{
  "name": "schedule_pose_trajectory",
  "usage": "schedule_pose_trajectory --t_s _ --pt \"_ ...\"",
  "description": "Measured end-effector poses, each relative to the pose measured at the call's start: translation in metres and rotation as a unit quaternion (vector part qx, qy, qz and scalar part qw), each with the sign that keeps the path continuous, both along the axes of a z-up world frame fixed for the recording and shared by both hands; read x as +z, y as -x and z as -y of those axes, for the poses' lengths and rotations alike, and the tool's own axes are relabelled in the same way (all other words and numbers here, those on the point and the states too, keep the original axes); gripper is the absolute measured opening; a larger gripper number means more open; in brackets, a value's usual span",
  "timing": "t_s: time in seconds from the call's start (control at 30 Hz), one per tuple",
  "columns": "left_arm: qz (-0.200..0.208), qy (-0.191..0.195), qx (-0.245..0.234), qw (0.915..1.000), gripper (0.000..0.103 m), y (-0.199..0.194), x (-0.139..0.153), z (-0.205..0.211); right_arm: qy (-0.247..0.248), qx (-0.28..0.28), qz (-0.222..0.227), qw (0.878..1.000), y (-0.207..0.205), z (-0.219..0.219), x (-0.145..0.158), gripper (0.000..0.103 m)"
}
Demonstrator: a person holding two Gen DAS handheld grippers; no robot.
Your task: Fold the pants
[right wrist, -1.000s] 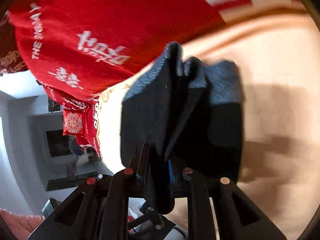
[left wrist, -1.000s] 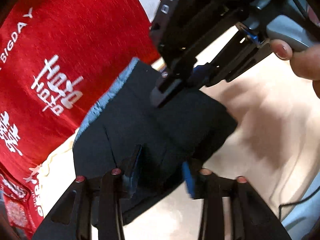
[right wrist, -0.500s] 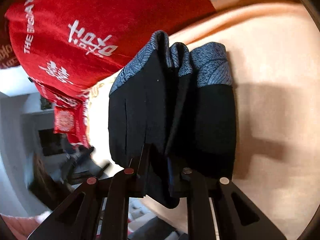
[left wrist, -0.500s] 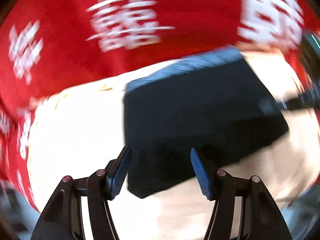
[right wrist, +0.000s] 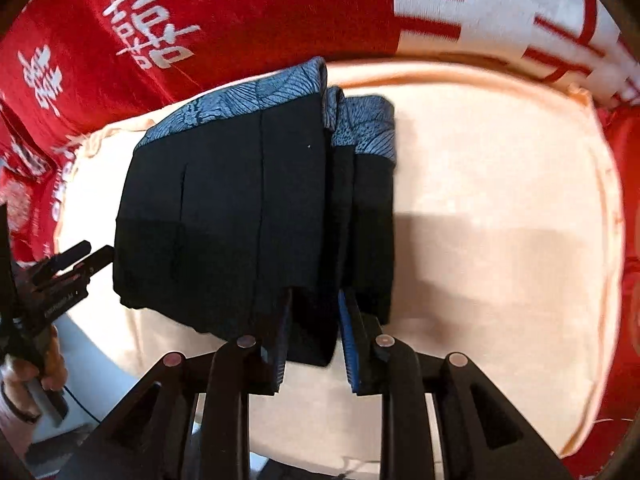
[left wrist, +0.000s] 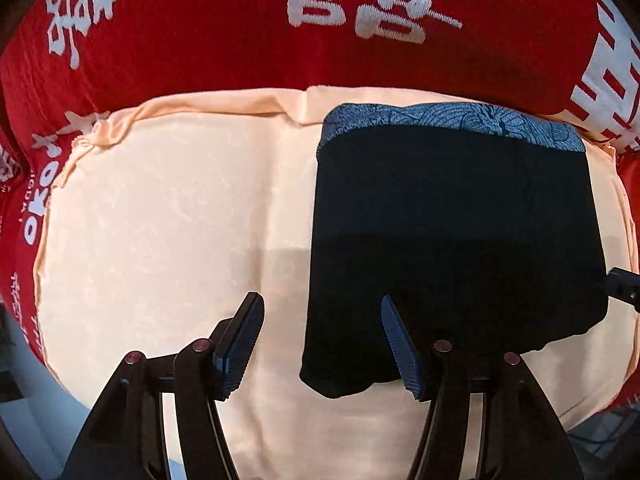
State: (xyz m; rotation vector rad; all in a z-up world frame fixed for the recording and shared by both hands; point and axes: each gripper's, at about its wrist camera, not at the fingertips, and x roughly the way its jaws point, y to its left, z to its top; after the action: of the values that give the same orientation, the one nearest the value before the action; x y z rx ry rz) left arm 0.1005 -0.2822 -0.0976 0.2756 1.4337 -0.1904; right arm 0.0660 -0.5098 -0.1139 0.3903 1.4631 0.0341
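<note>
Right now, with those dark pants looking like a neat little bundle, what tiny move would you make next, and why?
Probably open the right gripper and draw it back. The pants already lie folded on the peach cloth, patterned waistband along the far edge. The left gripper is open, holding nothing. Only the right one grips the near edge, where layers bunch up.

Black hand-held gripper, ribbed blue pads, reddish screws
</note>
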Motion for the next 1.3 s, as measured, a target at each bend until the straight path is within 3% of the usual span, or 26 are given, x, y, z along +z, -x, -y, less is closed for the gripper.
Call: schedule_pose_trajectory --t_s 0.07,0.13,0.23,0.33,0.47,0.7,0.83,1.03,1.3 --pt "-0.005 0.002 0.000 1.0000 0.063 -0.002 -0.001 0.001 0.014 0.006 0.012 1.000 0.011 0.006 0.006 0.025" --pt "-0.008 0.000 0.003 1.0000 0.090 -0.003 0.001 -0.001 0.036 0.017 0.028 0.999 0.013 -0.006 0.015 0.025" --pt "0.004 0.002 -0.002 1.0000 0.091 -0.004 0.005 -0.002 0.057 0.051 0.039 0.996 0.012 -0.027 0.015 0.026" --pt "0.001 0.000 -0.004 1.0000 0.091 -0.004 0.005 -0.003 0.070 0.085 0.019 0.994 0.011 -0.045 -0.001 0.026" --pt "-0.002 0.001 -0.005 1.0000 0.091 -0.005 0.004 -0.005 0.055 0.069 0.009 0.996 0.011 -0.038 -0.010 0.027" --pt "-0.003 0.006 -0.002 1.0000 0.091 -0.012 0.004 -0.006 0.055 0.065 0.020 0.996 0.015 -0.019 -0.002 0.041" --pt "-0.008 0.007 -0.003 0.9999 0.091 -0.017 0.003 -0.005 0.060 0.049 0.013 0.997 0.015 -0.009 -0.004 0.046" --pt "-0.029 0.020 0.001 0.9994 0.091 -0.025 -0.005 -0.008 0.043 0.014 0.011 0.999 0.019 0.012 -0.010 0.062" --pt "-0.057 0.051 0.022 0.9968 0.091 -0.034 -0.015 -0.012 -0.029 -0.074 -0.004 0.997 0.028 0.049 -0.027 0.070"
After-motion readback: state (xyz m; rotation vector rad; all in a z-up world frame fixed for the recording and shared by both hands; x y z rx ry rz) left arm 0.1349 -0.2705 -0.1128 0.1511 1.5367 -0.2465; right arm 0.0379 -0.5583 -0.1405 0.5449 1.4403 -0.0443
